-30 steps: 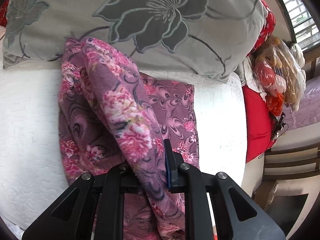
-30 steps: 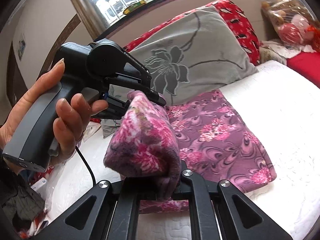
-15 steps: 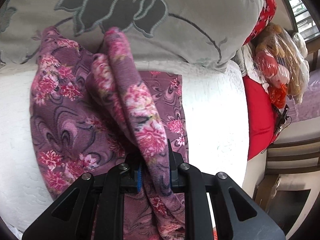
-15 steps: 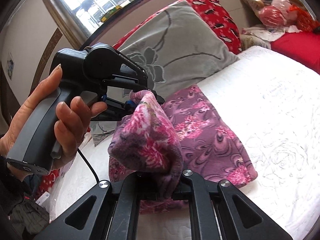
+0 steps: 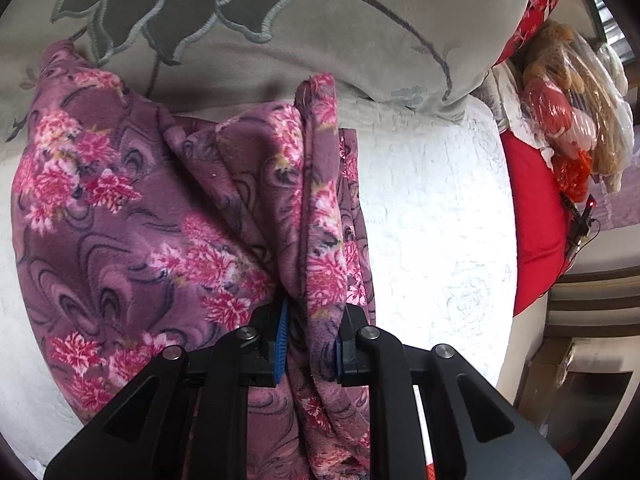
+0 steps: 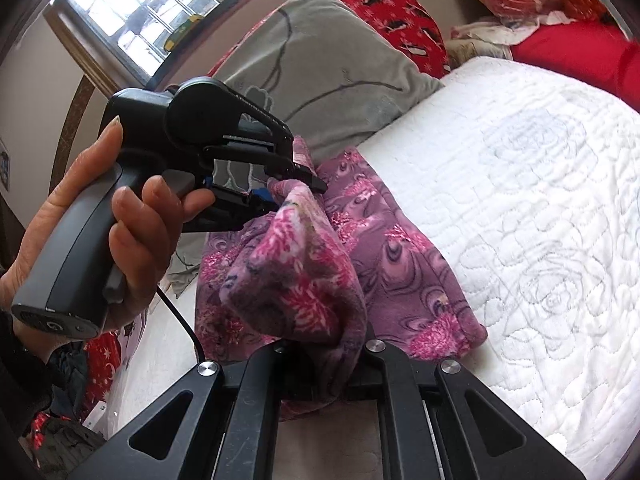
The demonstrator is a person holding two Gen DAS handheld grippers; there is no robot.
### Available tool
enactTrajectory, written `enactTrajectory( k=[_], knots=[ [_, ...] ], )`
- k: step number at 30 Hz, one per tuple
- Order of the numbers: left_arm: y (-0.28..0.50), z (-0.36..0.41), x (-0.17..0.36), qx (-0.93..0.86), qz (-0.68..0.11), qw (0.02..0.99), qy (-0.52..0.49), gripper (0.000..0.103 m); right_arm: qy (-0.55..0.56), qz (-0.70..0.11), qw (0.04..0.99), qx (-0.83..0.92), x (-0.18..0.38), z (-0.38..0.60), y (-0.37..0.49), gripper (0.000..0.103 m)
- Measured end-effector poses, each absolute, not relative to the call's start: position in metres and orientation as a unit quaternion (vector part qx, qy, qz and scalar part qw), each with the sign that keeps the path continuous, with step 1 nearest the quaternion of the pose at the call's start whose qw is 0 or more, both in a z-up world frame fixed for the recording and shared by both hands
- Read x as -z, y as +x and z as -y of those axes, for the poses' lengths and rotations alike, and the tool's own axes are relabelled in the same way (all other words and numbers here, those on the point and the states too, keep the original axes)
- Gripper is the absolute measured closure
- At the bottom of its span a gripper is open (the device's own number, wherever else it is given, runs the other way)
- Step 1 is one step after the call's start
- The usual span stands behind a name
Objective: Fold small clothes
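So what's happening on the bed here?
A person is folding a purple floral garment on a white quilted bed. The left gripper and the right gripper are each shut on a bunched edge of it, lifting that part above the rest, which lies flat by a grey pillow. The fold is not yet laid down.

The garment (image 5: 132, 240) is mauve-purple fleece printed with pink and magenta flower clusters and dark swirling peacock-feather curls. The quilt (image 6: 540, 208) under it is white, stitched with faint rose outlines. The pillow (image 5: 360, 32) at the quilt's far edge is grey with 1 large dark-grey embroidered flower outlined in pale blue-grey. Behind it, the cushion (image 6: 396, 12) is red with white and black motifs. The left gripper (image 5: 308, 356) is black with blue pads.
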State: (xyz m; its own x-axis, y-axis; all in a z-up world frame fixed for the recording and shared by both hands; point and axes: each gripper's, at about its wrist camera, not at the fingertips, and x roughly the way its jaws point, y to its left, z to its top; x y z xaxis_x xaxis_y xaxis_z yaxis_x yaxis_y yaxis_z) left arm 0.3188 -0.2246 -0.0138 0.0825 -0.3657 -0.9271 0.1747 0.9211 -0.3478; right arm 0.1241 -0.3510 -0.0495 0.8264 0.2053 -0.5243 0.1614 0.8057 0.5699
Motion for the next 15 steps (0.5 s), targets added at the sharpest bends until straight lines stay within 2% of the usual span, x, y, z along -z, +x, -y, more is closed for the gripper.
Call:
enactTrajectory(
  k=[4, 8, 12, 15],
  knots=[
    [0.319, 0.230, 0.015, 0.185, -0.653, 0.731, -0.069, 0.086, 0.326, -0.300, 0.896, -0.011, 0.057, 0.356, 0.125, 0.096],
    [0.319, 0.233, 0.011, 0.191, -0.648, 0.734, -0.071, 0.083, 0.367, -0.312, 0.876, -0.008, 0.070, 0.366, 0.125, 0.082],
    [0.321, 0.224, -0.002, 0.212, -0.633, 0.738, -0.093, 0.080, 0.404, -0.320, 0.857, -0.011, 0.079, 0.378, 0.123, 0.079],
    [0.330, 0.202, -0.017, 0.216, -0.614, 0.747, -0.137, 0.078, 0.401, -0.322, 0.858, -0.006, 0.073, 0.382, 0.117, 0.073]
  ],
)
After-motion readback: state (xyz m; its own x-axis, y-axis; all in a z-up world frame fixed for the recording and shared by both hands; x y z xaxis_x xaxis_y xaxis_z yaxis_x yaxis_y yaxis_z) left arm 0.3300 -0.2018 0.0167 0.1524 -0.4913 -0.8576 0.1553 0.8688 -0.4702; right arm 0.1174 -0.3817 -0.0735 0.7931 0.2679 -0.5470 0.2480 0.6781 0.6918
